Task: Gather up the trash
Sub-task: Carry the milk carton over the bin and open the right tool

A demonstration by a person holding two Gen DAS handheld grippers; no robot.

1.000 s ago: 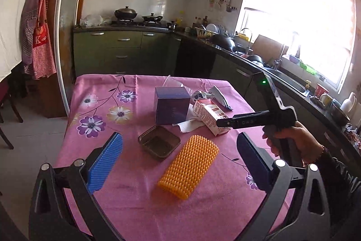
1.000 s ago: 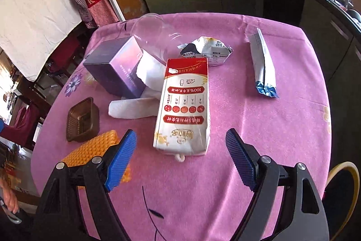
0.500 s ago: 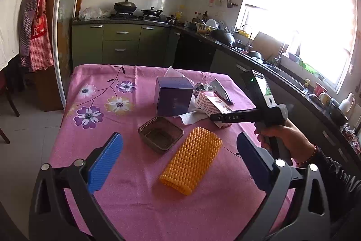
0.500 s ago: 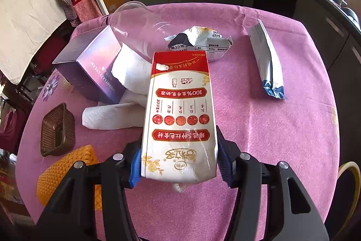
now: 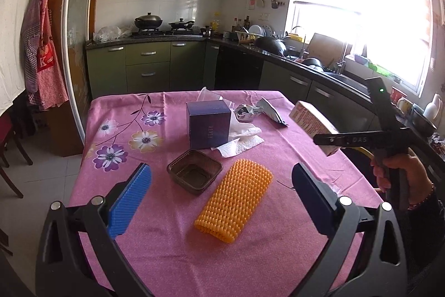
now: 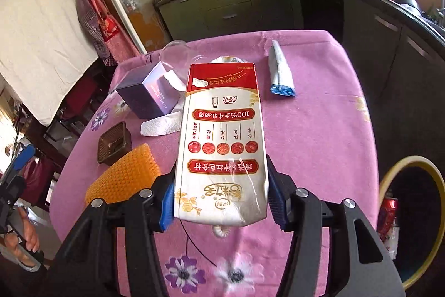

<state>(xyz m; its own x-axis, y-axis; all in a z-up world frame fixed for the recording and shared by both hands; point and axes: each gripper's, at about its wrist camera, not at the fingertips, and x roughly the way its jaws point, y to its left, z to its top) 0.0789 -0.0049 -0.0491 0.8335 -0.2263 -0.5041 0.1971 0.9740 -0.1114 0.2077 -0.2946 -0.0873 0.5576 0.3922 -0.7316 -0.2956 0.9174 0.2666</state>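
Daylight floods through the window (image 5: pixel 370 18) at upper right, blown out to white glare; fisheye bending and dark vignetting curve every frame edge.

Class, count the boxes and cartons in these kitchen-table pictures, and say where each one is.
2. The purple box stands mid-table beside the white paper towel. The red-and-white milk carton is clamped in the right gripper, off the table. Others may be hidden.

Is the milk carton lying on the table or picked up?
Picked up: the right gripper clamps the milk carton, tilted above the table.
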